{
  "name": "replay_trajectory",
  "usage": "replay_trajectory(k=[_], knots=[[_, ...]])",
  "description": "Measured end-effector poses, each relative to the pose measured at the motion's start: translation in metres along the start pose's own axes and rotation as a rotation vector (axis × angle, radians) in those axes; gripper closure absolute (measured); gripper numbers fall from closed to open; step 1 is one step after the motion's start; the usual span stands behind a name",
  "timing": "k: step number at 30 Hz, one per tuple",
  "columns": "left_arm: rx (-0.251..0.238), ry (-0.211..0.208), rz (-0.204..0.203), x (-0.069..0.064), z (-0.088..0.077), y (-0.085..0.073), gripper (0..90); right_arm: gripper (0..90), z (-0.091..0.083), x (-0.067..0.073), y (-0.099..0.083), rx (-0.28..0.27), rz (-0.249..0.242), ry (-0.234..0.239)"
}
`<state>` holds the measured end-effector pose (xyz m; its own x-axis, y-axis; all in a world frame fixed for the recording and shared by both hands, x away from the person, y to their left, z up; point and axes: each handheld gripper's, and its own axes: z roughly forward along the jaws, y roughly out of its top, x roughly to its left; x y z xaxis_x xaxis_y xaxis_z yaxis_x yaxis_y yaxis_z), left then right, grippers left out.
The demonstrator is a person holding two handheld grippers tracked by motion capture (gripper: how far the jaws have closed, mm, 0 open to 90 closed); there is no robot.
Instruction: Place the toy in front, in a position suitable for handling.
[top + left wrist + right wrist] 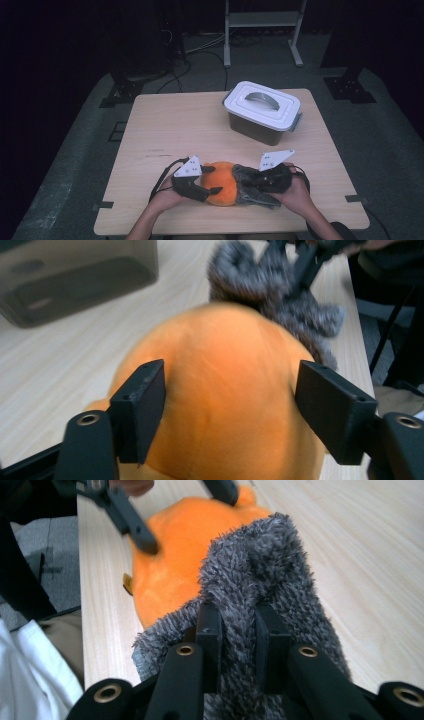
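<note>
The orange plush [223, 184] lies at the near edge of the bench [170, 130], with the grey cloth [250, 186] touching its right side. The left tool [227, 405] straddles the plush, its jaws apart and not clearly pressing on it. The right tool [238, 630] is clamped on a fold of the grey cloth; a lidded box [262, 111] stands well apart, farther back.

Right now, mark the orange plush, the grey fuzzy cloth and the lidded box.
orange plush [225, 390], left gripper view, middle of its rounded body.
grey fuzzy cloth [270, 570], right gripper view, raised fold ahead of the jaws.
lidded box [245, 107], high view, white lid.
</note>
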<state>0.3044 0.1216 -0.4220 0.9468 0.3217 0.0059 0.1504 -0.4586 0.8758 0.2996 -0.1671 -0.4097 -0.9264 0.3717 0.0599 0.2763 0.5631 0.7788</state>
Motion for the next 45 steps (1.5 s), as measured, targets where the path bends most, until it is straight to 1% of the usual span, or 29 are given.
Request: replay_trajectory(k=[1,2,3,4,5,6,8,9,11,12,14,16,18,19,21,22,23,24,25,26,27,28,30,32,36,38,42,44,45], knots=[[-0.022,0.005,-0.010,0.000,-0.001,0.001,27.6,76.0,0.000,0.002,0.000,0.003,-0.006,0.008],[-0.026,0.013,-0.009,0.001,-0.001,0.002,27.5,75.9,0.000,0.004,0.001,0.004,-0.012,0.017],[-0.022,0.020,-0.001,0.000,0.000,0.002,27.5,76.0,0.001,0.005,0.001,0.002,-0.021,0.025],[-0.006,0.020,0.015,-0.001,0.001,0.002,27.9,75.9,0.001,0.006,0.001,0.002,-0.022,0.027],[0.007,0.015,0.022,-0.002,0.002,0.001,29.7,75.8,0.001,0.007,0.002,0.004,-0.026,0.026],[0.007,0.012,0.022,-0.002,0.003,0.000,30.6,75.8,0.001,0.006,0.001,0.005,-0.024,0.031],[0.016,0.002,0.029,-0.002,0.002,0.000,33.4,75.8,-0.001,0.003,-0.001,0.010,-0.007,0.044],[0.023,-0.003,0.033,-0.002,0.002,-0.001,34.1,75.8,-0.002,0.001,-0.003,0.021,0.002,0.042],[0.028,-0.016,0.040,-0.003,0.000,-0.002,35.7,75.8,-0.004,-0.005,-0.009,0.059,0.017,0.018],[0.032,-0.027,0.045,-0.004,-0.001,-0.003,36.7,75.8,-0.006,-0.008,-0.012,0.067,0.034,0.013],[0.035,-0.040,0.051,-0.005,-0.001,-0.003,37.0,75.8,-0.009,-0.011,-0.013,0.049,0.042,0.006],[0.031,-0.058,0.053,-0.007,0.000,-0.002,36.8,75.8,-0.013,-0.009,-0.008,-0.004,0.042,0.024],[0.031,-0.081,0.059,-0.008,0.000,0.001,35.9,75.6,-0.012,-0.005,-0.004,-0.038,0.037,0.038],[0.033,-0.086,0.065,-0.009,-0.001,0.002,34.8,75.5,-0.010,-0.004,-0.002,-0.035,0.033,0.045],[0.023,-0.074,0.078,-0.009,-0.004,0.006,32.1,75.6,-0.005,-0.002,-0.003,-0.016,0.016,0.047],[0.010,-0.068,0.074,-0.009,-0.005,0.008,29.7,75.6,-0.004,-0.001,-0.004,-0.012,0.009,0.053],[-0.004,-0.057,0.075,-0.009,-0.006,0.010,29.5,75.5,-0.005,0.001,-0.003,-0.014,-0.003,0.063],[-0.014,-0.046,0.077,-0.010,-0.006,0.011,29.5,75.5,-0.005,0.001,-0.003,-0.014,-0.003,0.063],[-0.007,-0.036,0.084,-0.010,-0.005,0.012,30.4,75.5,-0.005,0.003,-0.001,-0.036,0.002,0.081],[0.003,-0.026,0.094,-0.011,-0.003,0.012,30.4,75.5,-0.005,0.003,-0.001,-0.036,0.002,0.081],[0.037,-0.027,0.107,-0.012,0.001,0.010,31.6,75.3,-0.004,0.005,0.002,-0.038,-0.007,0.082],[0.037,-0.027,0.107,-0.012,0.001,0.010,32.2,75.3,-0.004,0.005,0.002,-0.038,-0.007,0.082],[0.041,-0.042,0.099,-0.011,0.001,0.008,33.6,75.3,-0.003,0.005,0.001,-0.030,-0.007,0.082],[0.045,-0.057,0.092,-0.011,0.000,0.007,35.4,75.4,-0.003,0.001,-0.001,-0.023,0.006,0.086],[0.062,-0.100,0.109,-0.014,-0.001,0.006,37.0,75.3,-0.004,-0.010,-0.009,0.021,0.056,0.067],[0.072,-0.116,0.121,-0.015,-0.001,0.006,38.2,75.3,-0.006,-0.011,-0.009,0.010,0.063,0.066],[0.076,-0.143,0.145,-0.018,-0.001,0.007,38.7,75.3,-0.007,-0.005,-0.001,-0.026,0.042,0.070],[0.081,-0.159,0.162,-0.019,0.000,0.007,38.6,75.3,-0.005,-0.003,0.003,-0.031,0.034,0.070],[0.087,-0.160,0.165,-0.020,0.000,0.007,38.6,75.3,-0.004,-0.004,0.004,-0.033,0.038,0.072]])
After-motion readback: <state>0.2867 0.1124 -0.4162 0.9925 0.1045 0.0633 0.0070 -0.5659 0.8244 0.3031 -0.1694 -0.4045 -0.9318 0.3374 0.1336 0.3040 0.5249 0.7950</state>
